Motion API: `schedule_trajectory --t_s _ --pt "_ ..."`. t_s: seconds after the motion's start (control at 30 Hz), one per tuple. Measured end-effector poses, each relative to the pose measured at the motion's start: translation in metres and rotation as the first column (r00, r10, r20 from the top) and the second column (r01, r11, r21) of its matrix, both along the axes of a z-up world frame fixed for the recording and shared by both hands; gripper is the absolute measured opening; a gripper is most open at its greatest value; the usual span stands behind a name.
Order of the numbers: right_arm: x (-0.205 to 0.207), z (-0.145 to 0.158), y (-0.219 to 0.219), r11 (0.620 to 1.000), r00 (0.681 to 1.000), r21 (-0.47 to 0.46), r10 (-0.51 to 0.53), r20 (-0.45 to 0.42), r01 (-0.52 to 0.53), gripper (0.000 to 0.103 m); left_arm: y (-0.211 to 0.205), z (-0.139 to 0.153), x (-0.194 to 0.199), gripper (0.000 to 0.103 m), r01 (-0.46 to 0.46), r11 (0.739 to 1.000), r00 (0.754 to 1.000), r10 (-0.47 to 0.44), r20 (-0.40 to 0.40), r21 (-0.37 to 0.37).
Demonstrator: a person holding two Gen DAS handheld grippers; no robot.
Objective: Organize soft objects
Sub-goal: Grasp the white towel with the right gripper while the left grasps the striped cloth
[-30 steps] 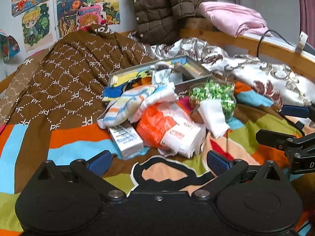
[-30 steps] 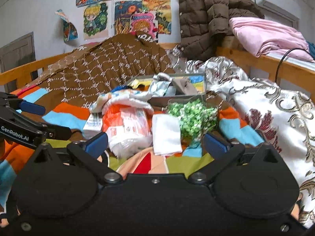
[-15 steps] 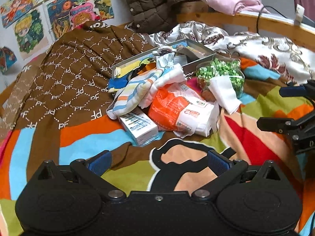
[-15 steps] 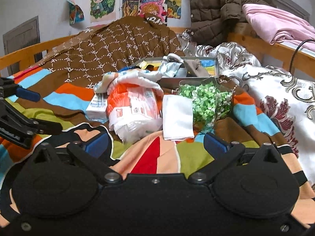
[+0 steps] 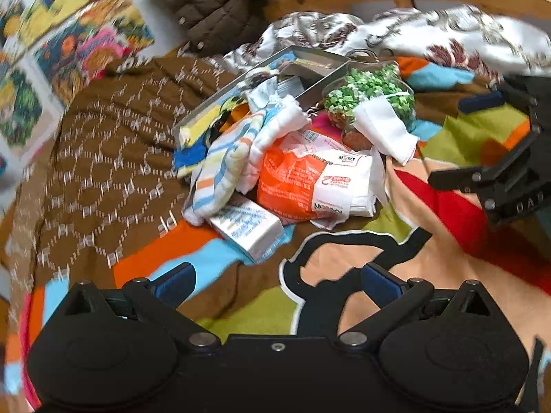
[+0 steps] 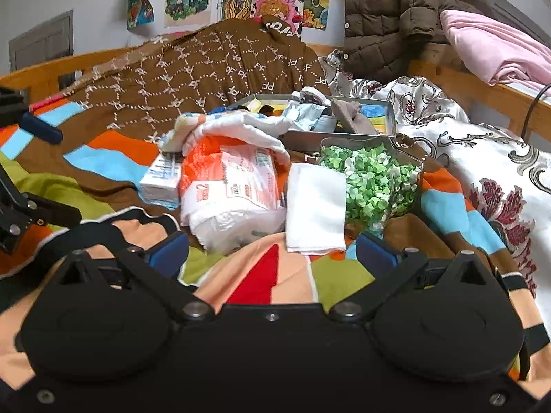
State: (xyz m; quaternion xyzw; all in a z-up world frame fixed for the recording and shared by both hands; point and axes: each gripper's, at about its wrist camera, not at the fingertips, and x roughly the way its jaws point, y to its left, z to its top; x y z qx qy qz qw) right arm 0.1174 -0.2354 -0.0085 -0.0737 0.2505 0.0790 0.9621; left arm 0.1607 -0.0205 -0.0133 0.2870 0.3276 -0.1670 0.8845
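Note:
A pile of soft things lies mid-bed: a striped cloth (image 5: 224,165) (image 6: 237,127), an orange and white tissue pack (image 5: 310,186) (image 6: 234,186), a small tissue box (image 5: 248,227) (image 6: 162,179), a folded white cloth (image 5: 385,130) (image 6: 315,203) and a clear bag of green paper stars (image 5: 372,96) (image 6: 372,175). Behind them stands an open metal tin (image 5: 303,69) (image 6: 344,127) holding small items. My left gripper (image 5: 277,284) is open, short of the tissue box. My right gripper (image 6: 272,251) is open just before the white cloth and tissue pack. Both are empty.
The bed is covered by a colourful patchwork blanket (image 6: 261,275) and a brown patterned quilt (image 5: 113,158) (image 6: 213,72). A white floral satin cover (image 6: 489,158) lies at right. A brown puffer jacket (image 6: 389,10) and pink bedding (image 6: 496,44) sit on the wooden rail behind.
Both grippers have risen and tilted down toward the pile. The left view has swung left and is blurred with motion. Both stay open, and no object has moved.

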Motion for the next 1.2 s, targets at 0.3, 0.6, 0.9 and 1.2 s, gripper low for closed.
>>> schedule_trajectory --t_s 0.3,0.6,0.9,1.2 --pt "0.039 -0.008 -0.006 0.999 0.999 -0.046 -0.006 0.034 0.008 0.102 -0.009 0.015 0.033 0.102 0.023 1.0 0.994 -0.022 0.105 -0.004" --pt "0.077 -0.023 -0.011 0.998 1.0 -0.06 -0.014 -0.023 0.012 0.097 -0.023 0.02 0.062 0.101 0.111 0.994 0.984 -0.11 0.141 0.002" --pt "0.102 -0.039 -0.025 0.998 0.996 0.007 -0.063 -0.064 0.063 0.077 -0.047 0.014 0.102 0.078 0.239 0.97 0.968 -0.233 0.097 -0.051" --pt "0.118 -0.053 -0.04 0.992 0.99 0.083 -0.081 -0.118 0.091 0.064 -0.08 0.001 0.137 0.05 0.29 0.954 0.955 -0.294 0.048 0.079"
